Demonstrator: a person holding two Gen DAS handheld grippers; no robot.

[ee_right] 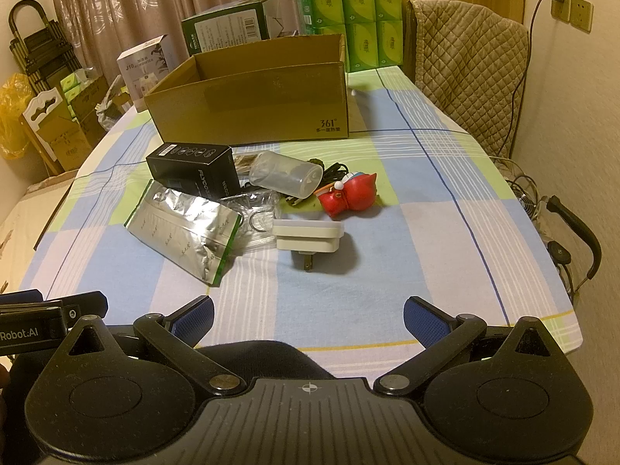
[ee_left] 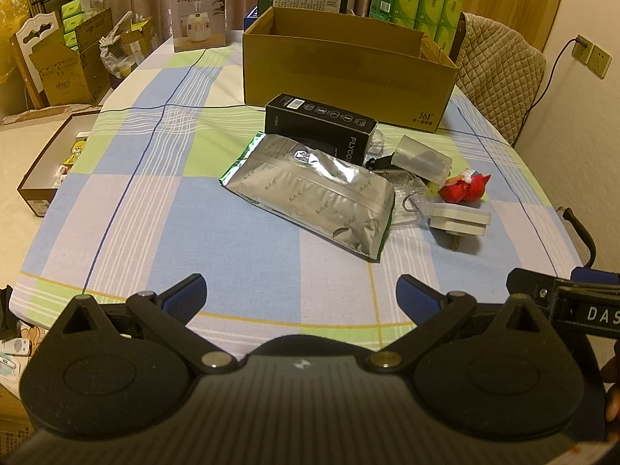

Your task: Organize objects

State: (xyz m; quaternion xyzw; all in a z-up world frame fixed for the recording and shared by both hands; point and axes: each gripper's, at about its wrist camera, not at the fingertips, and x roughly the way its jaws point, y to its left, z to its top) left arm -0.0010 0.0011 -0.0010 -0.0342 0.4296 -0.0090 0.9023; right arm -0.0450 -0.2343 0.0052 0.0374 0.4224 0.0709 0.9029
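Nearest the cameras, the left gripper (ee_left: 300, 296) and the right gripper (ee_right: 308, 317) both hung over the front edge of the checked tablecloth (ee_right: 407, 232), side by side, fingers spread wide and holding nothing. Neither touched any item; the stance read as a starting position, with nothing gathered yet.

Beyond them lay the loose clutter. A white plug adapter (ee_right: 308, 235) sat closest to the right gripper, prongs pointing toward the camera, and appeared the easiest first pick for that side. Just left of it a silver foil pouch (ee_left: 310, 197) lay flat, its far end resting against a black FLYCO box (ee_left: 319, 126). A clear plastic bag with a metal ring (ee_right: 255, 221) was partly pinned under the pouch. A translucent cylindrical container (ee_right: 285, 174) lay on its side atop dark cables, and a red toy figure (ee_right: 348, 195) sat beside it.

Farthest back stood an open cardboard box (ee_right: 252, 93), flaps up, seemingly the intended receptacle; its interior was not visible.
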